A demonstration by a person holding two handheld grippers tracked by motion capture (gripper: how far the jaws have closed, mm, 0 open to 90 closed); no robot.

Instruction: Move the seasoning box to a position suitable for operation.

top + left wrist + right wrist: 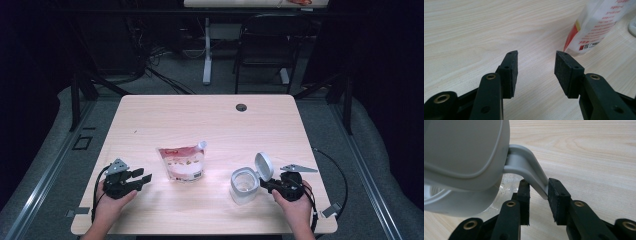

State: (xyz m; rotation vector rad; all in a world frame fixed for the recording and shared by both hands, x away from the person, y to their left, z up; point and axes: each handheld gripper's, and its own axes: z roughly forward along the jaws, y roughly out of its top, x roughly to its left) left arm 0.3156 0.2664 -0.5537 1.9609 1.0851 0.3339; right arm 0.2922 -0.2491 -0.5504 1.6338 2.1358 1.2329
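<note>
- The work in hand appears to be getting a clear container (244, 186) ready to receive the contents of a spouted refill pouch (183, 163); the step reached looks like the opening of the container's lid (264, 165).
- The container stands on the pale wooden tabletop (210, 120), toward the person's right, with its white flip lid tilted up and back and its mouth uncovered.
- The right tool (538, 195) sits just beside the container on its far-right side. In the right gripper view the lid's grey tab (531, 171) passes between the jaws and lies against the right-hand pad, while a gap shows on the other side (so the jaws stand loose around the tab and do not clamp it).
- The pouch lies flat near the middle of the tabletop, its cap pointing up and to the right in the high view, apart from both tools.
- The left tool (536, 68) rests low over the tabletop at the person's left, jaws apart with nothing between them; the pouch's lower corner lies just ahead and to the right of it in the left gripper view.
- Next, judging from this layout, the right tool needs to draw clear of the tab without tipping the lid shut, and the left tool needs to move to the pouch and close on it near an edge, since it is soft and likely to sag.
</note>
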